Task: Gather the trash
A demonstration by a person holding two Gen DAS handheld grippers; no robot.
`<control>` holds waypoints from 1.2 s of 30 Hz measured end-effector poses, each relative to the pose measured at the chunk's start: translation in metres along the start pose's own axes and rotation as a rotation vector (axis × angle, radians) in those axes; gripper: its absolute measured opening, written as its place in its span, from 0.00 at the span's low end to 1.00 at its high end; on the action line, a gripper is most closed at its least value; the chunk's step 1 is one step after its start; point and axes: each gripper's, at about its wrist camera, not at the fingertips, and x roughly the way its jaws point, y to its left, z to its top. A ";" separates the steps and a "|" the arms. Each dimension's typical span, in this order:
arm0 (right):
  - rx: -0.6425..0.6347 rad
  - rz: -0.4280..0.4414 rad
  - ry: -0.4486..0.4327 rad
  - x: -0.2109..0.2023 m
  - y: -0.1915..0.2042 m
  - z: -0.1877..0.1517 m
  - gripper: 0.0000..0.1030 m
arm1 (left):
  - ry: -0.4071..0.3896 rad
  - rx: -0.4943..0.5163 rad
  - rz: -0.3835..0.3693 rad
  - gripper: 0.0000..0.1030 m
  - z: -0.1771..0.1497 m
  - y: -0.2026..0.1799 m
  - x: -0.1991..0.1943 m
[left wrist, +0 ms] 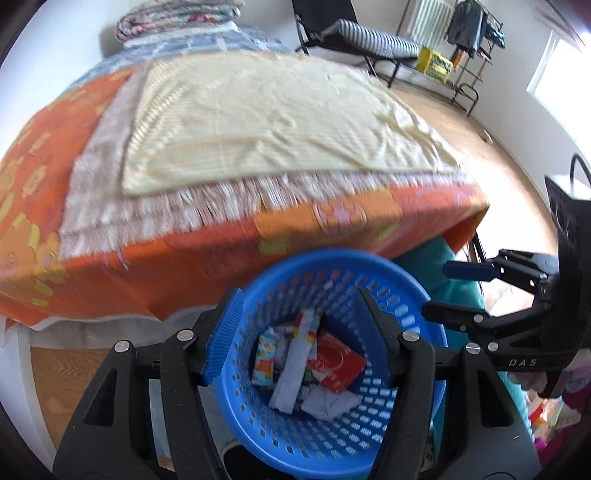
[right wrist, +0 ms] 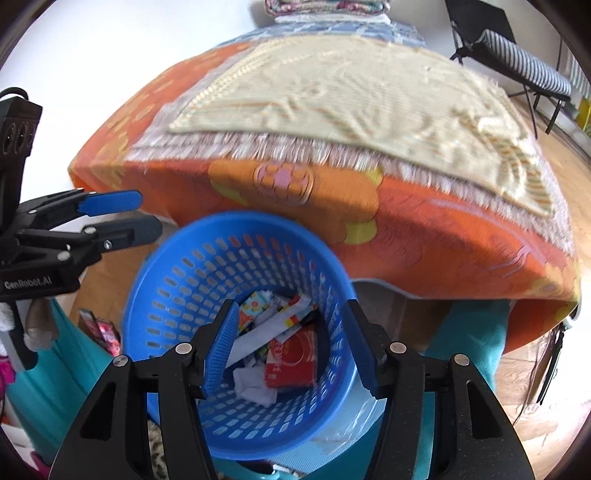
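Observation:
A blue perforated basket (left wrist: 406, 295) sits on the floor below the bed's foot; it also shows in the right wrist view (right wrist: 177, 280). Inside lie a red packet (left wrist: 338, 365), a white strip wrapper (left wrist: 295, 365), a patterned packet (left wrist: 264, 356) and crumpled white paper (left wrist: 325, 400). The red packet (right wrist: 293, 360) and crumpled paper (right wrist: 255, 384) show in the right wrist view too. My left gripper (left wrist: 299, 336) is open and empty above the basket. My right gripper (right wrist: 291, 343) is open and empty above it too. Each gripper shows in the other's view, open: the right (left wrist: 454, 288), the left (right wrist: 140, 214).
A bed with an orange flowered cover (left wrist: 184, 266) and a cream blanket (left wrist: 277, 118) fills the view ahead. Folded quilts (left wrist: 177, 16) lie at its far end. A striped folding lounger (left wrist: 369, 40) and a clothes rack (left wrist: 472, 44) stand on the wooden floor at far right.

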 end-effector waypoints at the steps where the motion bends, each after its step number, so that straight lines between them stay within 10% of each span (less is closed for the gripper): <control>1: 0.002 -0.005 -0.012 -0.003 -0.001 0.003 0.56 | -0.018 -0.002 0.012 0.72 0.004 0.000 -0.003; 25: 0.132 -0.075 -0.418 -0.091 -0.035 0.073 0.76 | -0.358 0.013 0.110 0.98 0.113 -0.009 -0.070; 36: 0.157 -0.096 -0.507 -0.092 -0.041 0.079 0.77 | -0.349 -0.039 0.126 0.99 0.119 -0.002 -0.066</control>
